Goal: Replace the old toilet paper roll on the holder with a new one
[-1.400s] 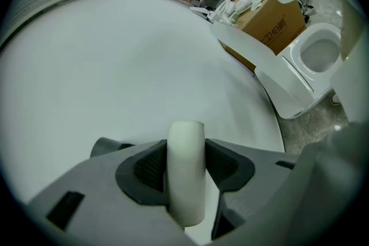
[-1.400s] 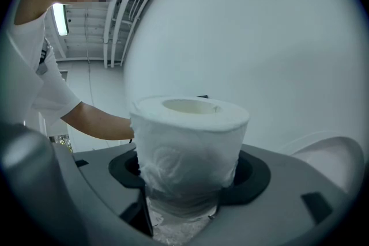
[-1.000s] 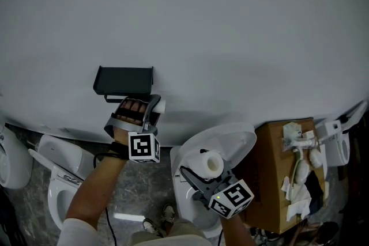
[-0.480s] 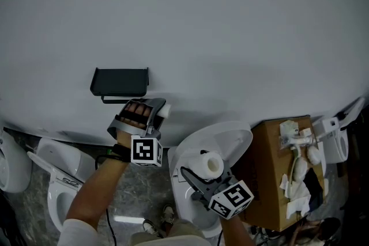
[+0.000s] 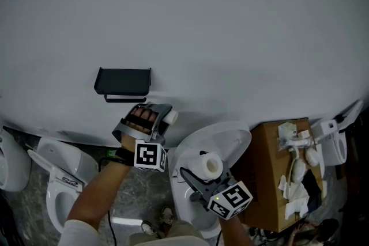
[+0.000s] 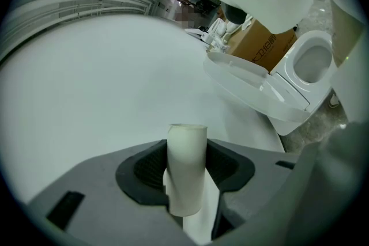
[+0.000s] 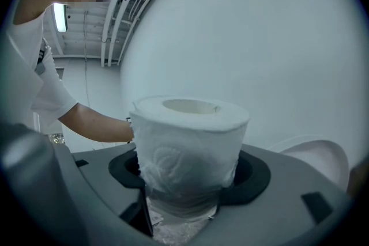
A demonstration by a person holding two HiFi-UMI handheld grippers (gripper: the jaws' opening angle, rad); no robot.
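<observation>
Left gripper (image 5: 162, 116) clamped on old cardboard tube (image 6: 186, 164), which stands upright between the jaws. Black holder (image 5: 123, 80) on wall ahead and left of it, apart. Right gripper (image 5: 202, 173) clamped on new toilet paper roll (image 7: 187, 144), also upright, with toilet (image 5: 233, 136) beneath.

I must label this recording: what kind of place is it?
Probably a mock-up or storage room for bathroom fittings: several toilets stand side by side, a black paper holder hangs on the wall, a cardboard box nearby.
</observation>
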